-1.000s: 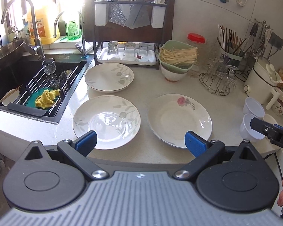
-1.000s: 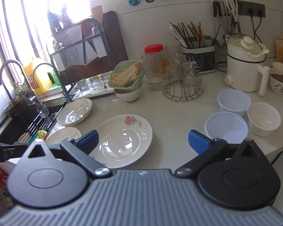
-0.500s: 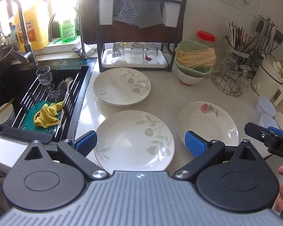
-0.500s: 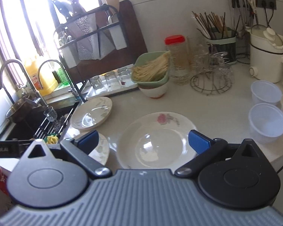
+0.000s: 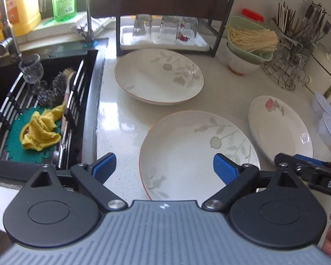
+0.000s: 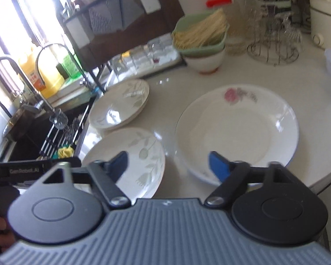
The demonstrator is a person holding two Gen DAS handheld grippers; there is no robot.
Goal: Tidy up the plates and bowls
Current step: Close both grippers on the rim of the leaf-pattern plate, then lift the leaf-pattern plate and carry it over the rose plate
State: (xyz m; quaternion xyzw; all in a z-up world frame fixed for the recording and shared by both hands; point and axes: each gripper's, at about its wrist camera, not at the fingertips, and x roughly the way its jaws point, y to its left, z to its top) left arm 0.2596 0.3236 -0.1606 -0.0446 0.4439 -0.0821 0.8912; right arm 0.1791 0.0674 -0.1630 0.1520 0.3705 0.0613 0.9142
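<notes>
Both grippers, left gripper (image 5: 164,169) and right gripper (image 6: 168,165), gape wide above flat-lying leaf plate (image 5: 198,152).

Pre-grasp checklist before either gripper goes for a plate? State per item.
1. Left gripper open, nothing held: ok.
2. Right gripper open, nothing held: ok.
3. Near leaf plate lies flat, nothing on it, its near rim between the left fingers: ok.
4. Rose plate lies flat ahead of the right gripper, nothing on it: ok.
5. Far leaf plate has room on top as a stacking spot: ok; more rims show beneath it.
6. Gap between near leaf plate and rose plate for a finger: cannot tell, rims look close.
</notes>
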